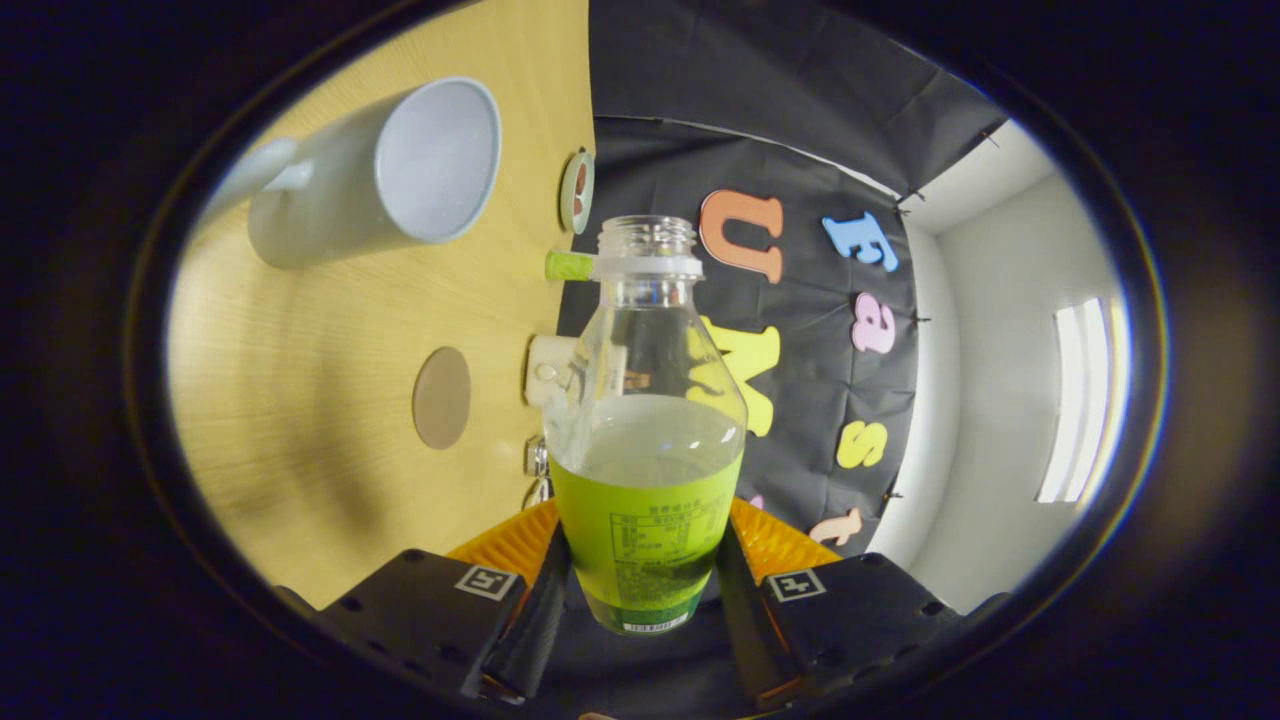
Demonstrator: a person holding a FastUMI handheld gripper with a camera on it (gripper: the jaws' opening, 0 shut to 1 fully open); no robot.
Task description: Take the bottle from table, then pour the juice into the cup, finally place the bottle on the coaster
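Note:
My gripper (640,600) is shut on a clear bottle (645,440) with a green label, one finger pressing on each side of its lower body. The bottle has no cap and holds pale liquid up to about half its height. The view is rolled, so the wooden table (330,470) stands to one side of the bottle, and the bottle's axis runs roughly along the table top. A white cup (380,175) with a handle stands on the table beyond the bottle's open mouth (648,232), apart from it. A round brown coaster (442,397) lies on the table beside the bottle's middle.
Along the table's far edge, by the black booth wall, sit a small round disc (577,190), a green piece (568,265), a white cylinder (548,368) and a small metal item (537,462). A pale wall with a lit panel (1080,400) lies past the cloth.

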